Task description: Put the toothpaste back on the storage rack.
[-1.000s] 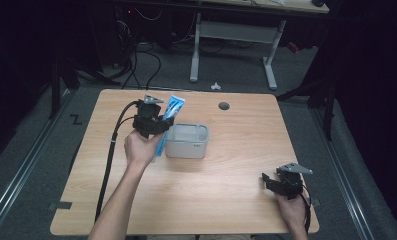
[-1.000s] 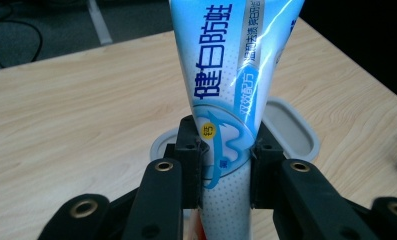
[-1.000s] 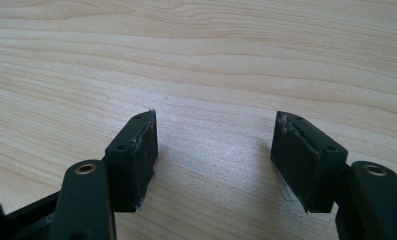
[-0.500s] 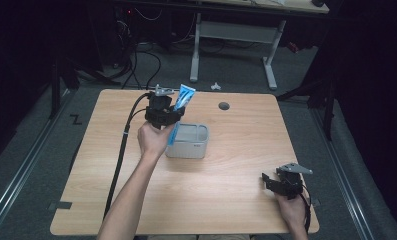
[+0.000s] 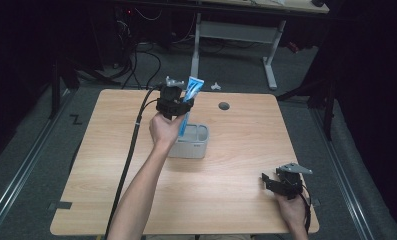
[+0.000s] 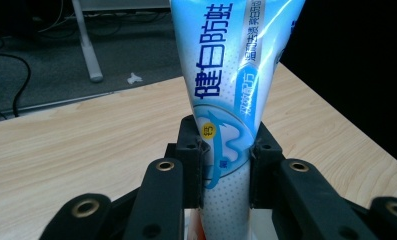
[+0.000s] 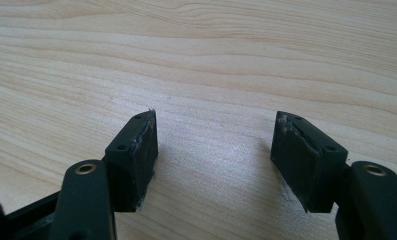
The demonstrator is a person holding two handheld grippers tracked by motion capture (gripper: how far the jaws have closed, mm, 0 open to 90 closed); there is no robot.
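Observation:
A blue and white toothpaste tube stands nearly upright, its flat end up, in my left gripper, which is shut on it. In the left gripper view both pads press the tube near its lower half, midway at the left gripper. The tube's lower end hangs over the left part of a grey two-compartment holder on the table. My right gripper rests at the table's front right, open; in the right gripper view the right gripper has only bare wood between its pads.
The wooden table has a round cable hole near its far edge. A black cable trails from the left gripper along the left forearm. Beyond the table stand desk legs and floor cables.
My left gripper has carried the tube to the right and a little up, from left of the holder to above it. The right gripper has stayed where it was.

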